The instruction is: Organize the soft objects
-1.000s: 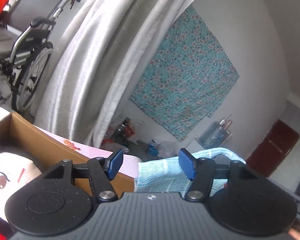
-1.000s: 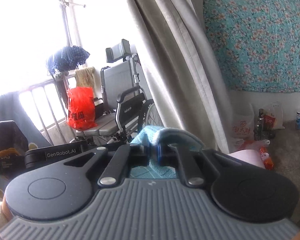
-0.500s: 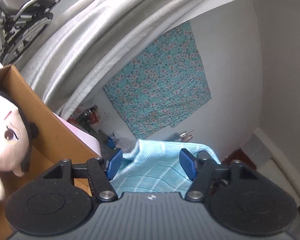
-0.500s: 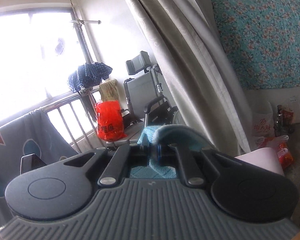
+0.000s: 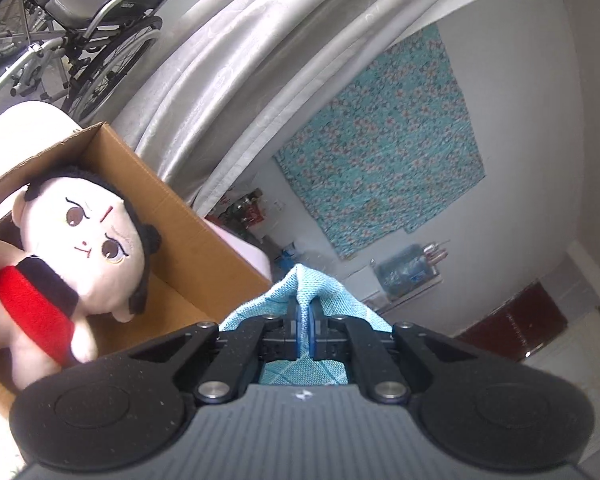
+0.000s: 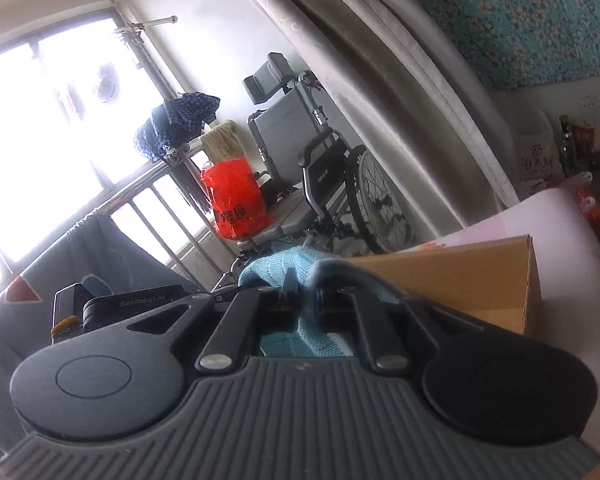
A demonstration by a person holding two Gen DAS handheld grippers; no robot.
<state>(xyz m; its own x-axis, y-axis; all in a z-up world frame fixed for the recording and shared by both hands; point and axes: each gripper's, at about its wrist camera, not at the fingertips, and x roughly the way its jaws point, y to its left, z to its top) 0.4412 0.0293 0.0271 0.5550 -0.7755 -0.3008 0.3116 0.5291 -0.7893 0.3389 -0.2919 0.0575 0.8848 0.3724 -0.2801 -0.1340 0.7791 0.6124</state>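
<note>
Readable in the right wrist view: "GenRobot.AI" in pale letters along a black device (image 6: 134, 304) at the left. Below it, yellow lettering on a black block (image 6: 65, 330) (too small to make out). Black characters on the red plastic bag (image 6: 236, 202) resting on the wheelchair seat, not legible. A red round logo and red characters on a white bag (image 6: 536, 152) by the wall, likewise unreadable. Nothing legible in the left wrist view.
</note>
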